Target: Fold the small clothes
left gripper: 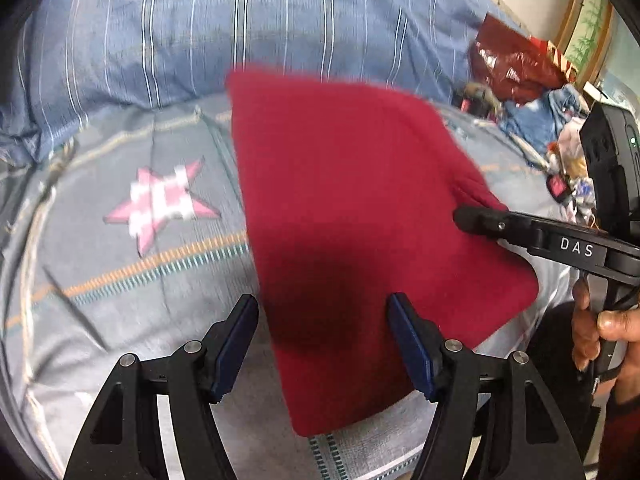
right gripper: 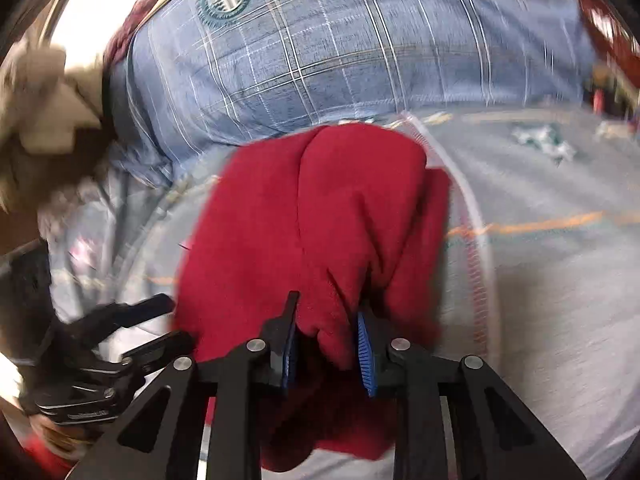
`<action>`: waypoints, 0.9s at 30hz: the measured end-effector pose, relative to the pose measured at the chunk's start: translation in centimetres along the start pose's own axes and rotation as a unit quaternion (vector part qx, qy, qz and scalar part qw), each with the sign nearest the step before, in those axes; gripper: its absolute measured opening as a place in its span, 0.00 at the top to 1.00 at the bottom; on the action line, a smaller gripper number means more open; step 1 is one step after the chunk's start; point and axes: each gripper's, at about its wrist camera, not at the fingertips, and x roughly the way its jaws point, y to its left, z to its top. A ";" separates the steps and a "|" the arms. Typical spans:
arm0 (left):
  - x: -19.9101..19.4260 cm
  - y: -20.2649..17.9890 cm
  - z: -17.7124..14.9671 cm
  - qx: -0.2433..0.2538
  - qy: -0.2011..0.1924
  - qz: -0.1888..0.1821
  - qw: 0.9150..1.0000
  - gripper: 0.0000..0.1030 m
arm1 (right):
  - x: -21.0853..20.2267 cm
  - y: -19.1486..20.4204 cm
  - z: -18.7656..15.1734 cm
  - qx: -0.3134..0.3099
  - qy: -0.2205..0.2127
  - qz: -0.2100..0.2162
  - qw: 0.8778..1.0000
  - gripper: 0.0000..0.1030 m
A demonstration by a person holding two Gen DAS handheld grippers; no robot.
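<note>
A small dark red garment (left gripper: 360, 208) lies on the grey-blue bedspread (left gripper: 152, 272), partly lifted at its right side. My left gripper (left gripper: 322, 336) is open, its jaws wide apart just above the near part of the cloth, holding nothing. My right gripper (right gripper: 328, 340) is shut on a bunched fold of the red garment (right gripper: 316, 216). It shows in the left wrist view (left gripper: 476, 216) pinching the cloth's right edge. The left gripper also shows in the right wrist view (right gripper: 168, 320), open beside the cloth's left edge.
A blue striped pillow (left gripper: 224, 28) lies at the head of the bed. A pink star patch (left gripper: 160, 204) marks the bedspread. A red bag (left gripper: 516, 64) and a pile of clutter (left gripper: 560, 136) sit at the right. A beige soft object (right gripper: 44, 112) lies at the left.
</note>
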 end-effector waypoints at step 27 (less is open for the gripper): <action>0.4 -0.6 3.0 -0.022 -0.038 0.062 0.997 0.33 | -1.3 -1.0 0.7 0.014 -0.044 -0.064 0.997 0.56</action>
